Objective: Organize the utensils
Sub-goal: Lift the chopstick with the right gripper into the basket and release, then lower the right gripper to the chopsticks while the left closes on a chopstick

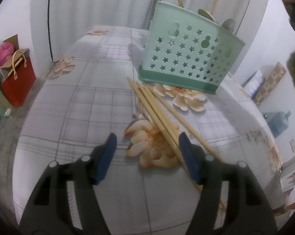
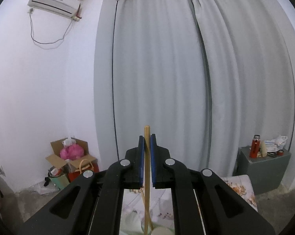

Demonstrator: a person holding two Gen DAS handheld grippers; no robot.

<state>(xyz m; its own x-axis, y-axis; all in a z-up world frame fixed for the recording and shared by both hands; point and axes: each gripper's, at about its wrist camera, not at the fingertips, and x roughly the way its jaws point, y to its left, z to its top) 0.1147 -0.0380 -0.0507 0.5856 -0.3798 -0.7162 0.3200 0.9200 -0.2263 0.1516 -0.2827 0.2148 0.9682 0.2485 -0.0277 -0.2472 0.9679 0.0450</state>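
- Nearest our left lens sits the left gripper (image 1: 146,140), its jaws wide apart and holding nothing, low over the tablecloth (image 1: 100,105).
- Far left on the floor we see a red bag (image 1: 18,82) with tan handles, and behind it a box (image 1: 5,58) stuffed with pink plastic.
- Between the blue pads (image 1: 106,156) a printed flower shows on the cloth.
- Loose chopsticks (image 1: 157,115) lie in a fanned bundle on the cloth, running from just before the holder down past the right pad; we cannot tell whether that pad touches them.
- Something small and grey lies just left of the bundle, too blurred for us to name.
- Behind the bundle stands the green holder (image 1: 186,56), pierced with stars, upright on the cloth, with spoon ends and thin sticks rising out of its top.
- In our right view the right gripper (image 2: 147,156) points up at the curtain (image 2: 186,78), jaws clamped on one chopstick (image 2: 147,176) that stands upright, its tip just above the pads.
- That chopstick's lower end drops toward a pale green rim at the frame's bottom edge; we cannot tell whether it is inside.
- High on the left wall hangs an air conditioner (image 2: 53,4); at far right a grey cabinet (image 2: 263,168) carries a red flask (image 2: 255,145).
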